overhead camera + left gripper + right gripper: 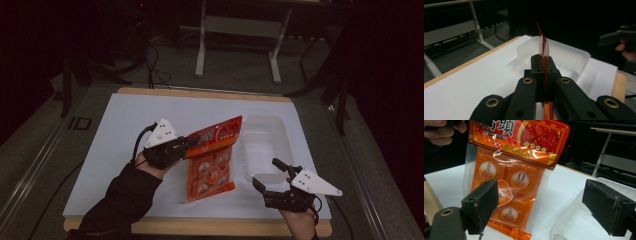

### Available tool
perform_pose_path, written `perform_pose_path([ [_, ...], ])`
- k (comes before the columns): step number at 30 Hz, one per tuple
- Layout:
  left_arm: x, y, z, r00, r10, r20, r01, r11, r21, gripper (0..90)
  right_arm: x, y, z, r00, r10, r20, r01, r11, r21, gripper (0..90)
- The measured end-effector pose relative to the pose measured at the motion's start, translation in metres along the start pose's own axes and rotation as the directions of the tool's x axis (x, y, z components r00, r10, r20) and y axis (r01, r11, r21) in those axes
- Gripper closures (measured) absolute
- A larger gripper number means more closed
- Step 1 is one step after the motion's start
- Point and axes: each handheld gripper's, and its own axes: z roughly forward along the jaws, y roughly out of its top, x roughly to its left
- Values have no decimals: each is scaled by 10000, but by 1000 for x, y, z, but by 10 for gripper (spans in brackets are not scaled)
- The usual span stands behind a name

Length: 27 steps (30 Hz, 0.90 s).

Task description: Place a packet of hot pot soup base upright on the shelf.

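White table point(125, 130): one packet point(212, 160), one tray point(265, 142)

Your left gripper point(543, 65) is pinching the thin edge of an orange snack bag point(544, 50), its black jaws closed tight on the film, which is standing up edge-on just beyond the jaw tips. Ahead of the jaws a clear plastic tray point(564, 56) is sitting on the white table sheet point(474, 82). Off to the right, another gripper point(617, 37) is hovering with a hand point(624, 48) behind it.
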Motion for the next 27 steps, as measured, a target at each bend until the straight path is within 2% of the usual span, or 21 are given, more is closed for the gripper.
perform_pose_path([
  [7,-16,12,-8,9979,572,318,-564,9980,-274,900,0,6,-4,9998,-177,-102,175,9997,-171,143],
  [11,-18,18,-13,9955,576,756,-554,9980,-297,900,-6,11,-8,9999,-52,-156,47,9995,-324,163],
  [12,-18,20,-15,9953,646,718,-624,9975,-324,900,-8,13,-9,9997,-30,-238,22,9995,-325,166],
  [14,-18,23,-18,9939,789,766,-765,9965,-344,900,-11,19,-12,9995,-187,-243,175,9987,-472,174],
  [17,-17,27,-23,9924,943,784,-912,9949,-428,900,-13,26,-13,9984,-413,-376,399,9985,-379,180],
  [18,-16,28,-25,9904,1029,923,-991,9940,-456,900,-14,29,-11,9975,-392,-589,376,9989,-284,180],
  [19,-14,30,-27,9860,1234,1121,-1185,9917,-492,900,-15,31,-10,9976,-369,-591,359,9992,-171,180],
  [20,-13,30,-29,9844,1246,1244,-1186,9914,-549,900,-16,33,-8,9966,-446,-699,436,9989,-159,190],
  [21,-11,31,-30,9799,1376,1444,-1300,9896,-608,900,-17,34,-6,9957,-487,-782,478,9988,-130,195],
  [22,-10,32,-32,9801,1462,1341,-1382,9881,-672,900,-18,36,-5,9959,-567,-712,559,9984,-131,195],
  [25,-5,35,-39,9816,1328,1371,-1221,9890,-835,900,-20,43,-1,9935,-795,-809,785,9968,-161,195],
  [26,-3,37,-41,9793,1301,1551,-1170,9890,-908,900,-21,44,-1,9927,-830,-877,818,9965,-180,195],
  [27,-3,37,-42,9794,1297,1546,-1154,9885,-979,900,-22,47,1,9918,-877,-933,863,9961,-187,195],
])
